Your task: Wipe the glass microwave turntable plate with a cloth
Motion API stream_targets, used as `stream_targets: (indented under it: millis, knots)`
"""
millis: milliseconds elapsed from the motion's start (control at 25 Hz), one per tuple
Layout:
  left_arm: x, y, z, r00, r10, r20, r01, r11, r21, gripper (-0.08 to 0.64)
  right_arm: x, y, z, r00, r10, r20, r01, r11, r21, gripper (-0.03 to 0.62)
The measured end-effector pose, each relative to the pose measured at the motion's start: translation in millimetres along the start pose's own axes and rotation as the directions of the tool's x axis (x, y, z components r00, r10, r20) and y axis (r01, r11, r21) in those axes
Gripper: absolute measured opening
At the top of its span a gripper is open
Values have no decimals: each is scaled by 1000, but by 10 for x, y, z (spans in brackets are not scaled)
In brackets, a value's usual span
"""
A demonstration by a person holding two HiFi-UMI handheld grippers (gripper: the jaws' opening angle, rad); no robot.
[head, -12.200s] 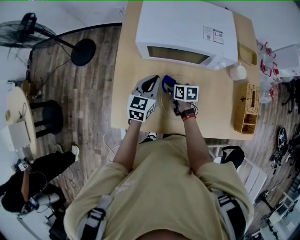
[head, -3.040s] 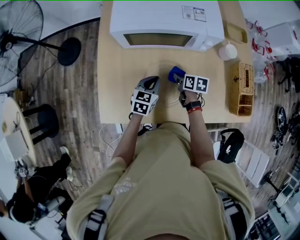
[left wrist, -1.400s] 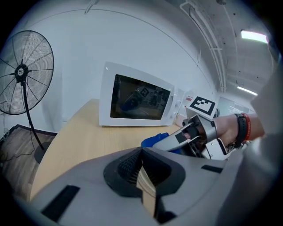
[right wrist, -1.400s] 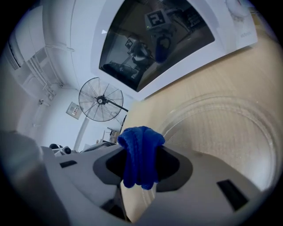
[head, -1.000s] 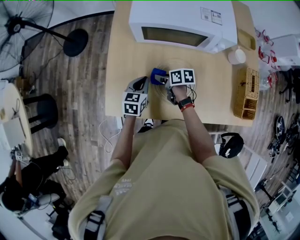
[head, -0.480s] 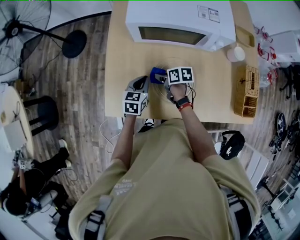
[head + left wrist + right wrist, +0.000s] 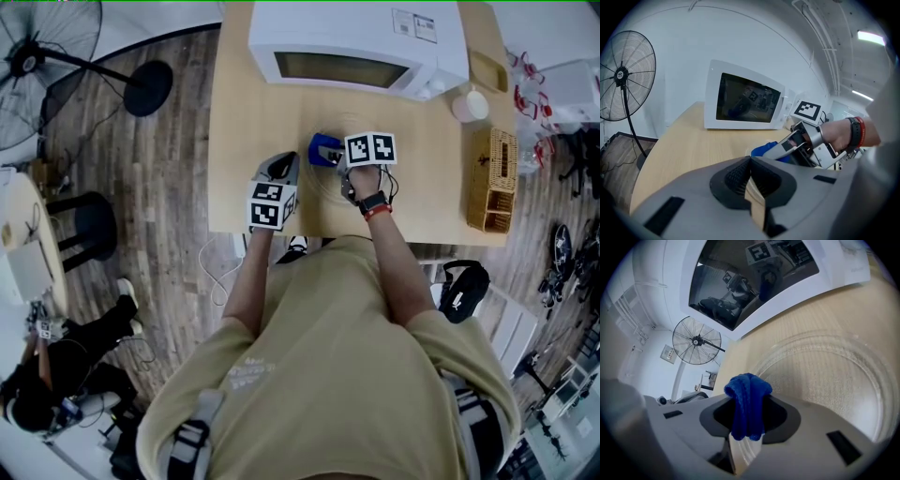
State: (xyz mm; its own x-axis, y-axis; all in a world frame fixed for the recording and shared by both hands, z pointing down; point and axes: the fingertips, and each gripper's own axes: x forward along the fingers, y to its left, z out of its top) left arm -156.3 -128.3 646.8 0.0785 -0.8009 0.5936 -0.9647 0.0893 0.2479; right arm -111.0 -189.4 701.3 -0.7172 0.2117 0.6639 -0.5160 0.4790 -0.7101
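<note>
The glass turntable plate (image 7: 349,187) lies flat on the wooden table in front of the microwave, faint in the head view. Its ribbed rim and clear centre (image 7: 825,376) fill the right gripper view. My right gripper (image 7: 747,401) is shut on a folded blue cloth (image 7: 747,404), which hangs over the plate's near left part. That cloth (image 7: 324,150) also pokes out left of the right gripper (image 7: 337,157). My left gripper (image 7: 281,169) sits at the plate's left edge. Its jaws (image 7: 750,161) are closed, and the plate's rim (image 7: 757,190) seems pinched between them.
A white microwave (image 7: 356,47) with its door closed stands at the table's far edge. A wicker basket (image 7: 492,183) and a white cup (image 7: 466,105) sit to the right. A floor fan (image 7: 47,66) and a stool (image 7: 89,230) stand left of the table (image 7: 244,122).
My right gripper with the blue cloth has slid a little to the right across the plate. The left gripper has stayed at the plate's left edge.
</note>
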Motion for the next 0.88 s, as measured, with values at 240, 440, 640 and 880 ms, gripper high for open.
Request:
stream_targets:
  millis: [240,440,640,880]
  knots:
    - [36,-81,-23,1000,-10,-8,10,1000,8,18,-126,-114,-3,1000,-10,14,9,1000,22,130]
    - [66,-170,-21,1000,-27,-11,27,999,20,18,-186,-177,12,999,-23,34,22,999,25,130]
    - [90,-235,-52,999,-39,-19,39,999,27,18,-241,-237,15,998,-36,45,35,999,19,130]
    - [126,-245,-51,999,-47,-24,48,998,32,18,-319,-318,36,997,-45,58,43,999,30,132]
